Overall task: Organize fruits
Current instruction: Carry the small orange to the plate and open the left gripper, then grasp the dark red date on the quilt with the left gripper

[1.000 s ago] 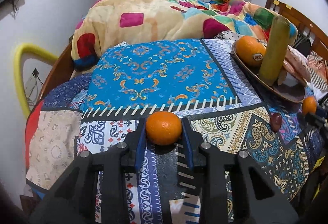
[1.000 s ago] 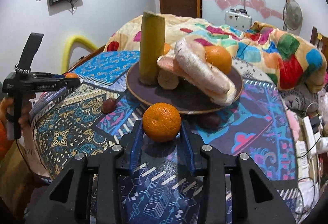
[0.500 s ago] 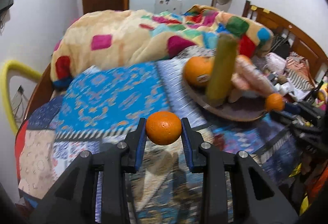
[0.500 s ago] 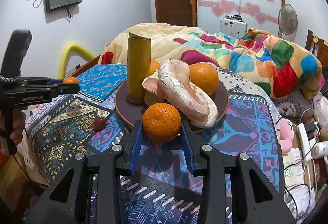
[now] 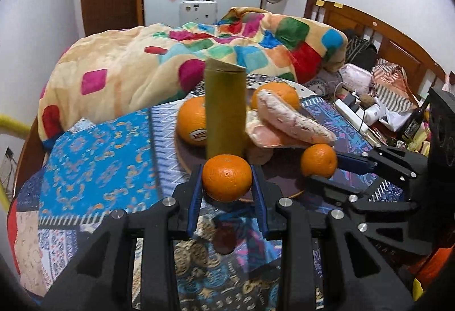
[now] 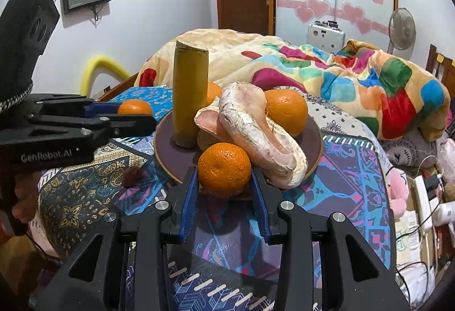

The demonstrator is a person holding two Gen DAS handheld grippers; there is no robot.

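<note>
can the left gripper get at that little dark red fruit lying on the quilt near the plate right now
Probably not as things stand. The left gripper is shut on an orange, so its jaws are full. The dark red fruit lies in the open on the quilt, beside the plate, with nothing covering it.

Tangerine (image 6: 224, 168) between tool (image 6: 224, 191) pads

- The left gripper (image 5: 227, 191) is matte black plastic, its two fingers lined with blue ribbed pads (image 5: 195, 197).
- Round silver screws (image 5: 169, 200) dot its angular, cut-out frame.
- The right gripper (image 6: 224, 188) has the same build.
- White "GenRobot.AI" lettering (image 6: 47, 155) marks the left gripper's side, with a braided cord (image 6: 15, 97) above that lettering.
</note>
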